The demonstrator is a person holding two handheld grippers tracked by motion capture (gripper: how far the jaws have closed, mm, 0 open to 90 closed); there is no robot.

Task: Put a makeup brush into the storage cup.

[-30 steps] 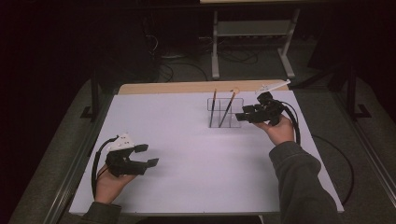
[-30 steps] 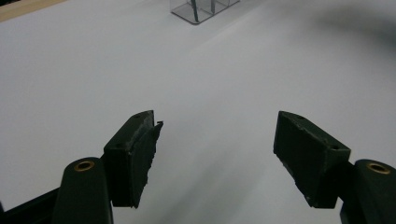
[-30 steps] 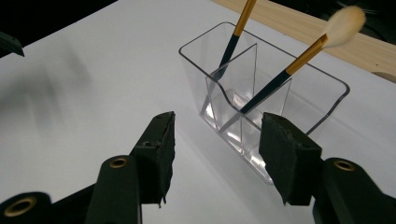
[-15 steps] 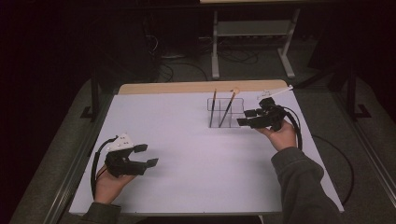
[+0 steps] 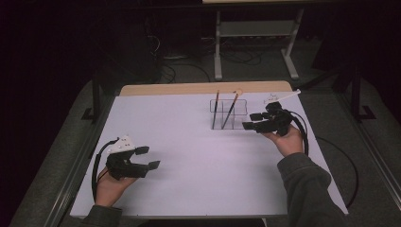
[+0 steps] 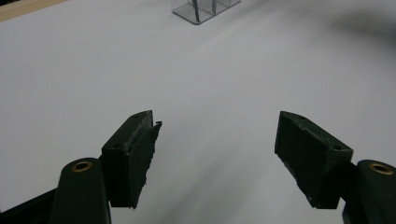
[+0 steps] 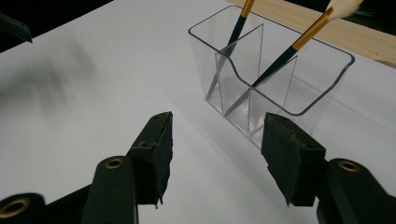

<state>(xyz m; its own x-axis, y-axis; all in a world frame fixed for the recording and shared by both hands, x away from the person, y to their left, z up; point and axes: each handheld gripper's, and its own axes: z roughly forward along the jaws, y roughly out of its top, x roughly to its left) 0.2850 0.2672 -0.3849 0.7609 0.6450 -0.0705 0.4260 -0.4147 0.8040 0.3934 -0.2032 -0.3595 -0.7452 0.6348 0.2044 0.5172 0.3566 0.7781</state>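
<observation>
A clear acrylic holder [image 5: 228,113] with compartments stands on the white table [image 5: 198,156] at the far centre-right. Two dark-handled brushes [image 5: 215,109] [image 5: 230,109] lean in it, bristles up. My right gripper [image 5: 251,121] hovers just right of the holder, pointing left at it, open and empty. In the right gripper view the holder [image 7: 299,88] lies just past the jaws [image 7: 215,154], with both brushes [image 7: 236,32] [image 7: 289,51] inside. My left gripper [image 5: 148,157] rests low at the near left, open wide and empty [image 6: 217,154]. The holder [image 6: 201,9] sits far ahead of it.
A bare wooden strip [image 5: 189,88] runs along the table's far edge. Behind the table, a metal stand [image 5: 255,42] and cables [image 5: 175,71] sit on the dark floor. A black frame rail [image 5: 75,165] borders the table's left side.
My right gripper has drifted slightly toward the near edge, a little away from the holder. The left gripper has kept still.
</observation>
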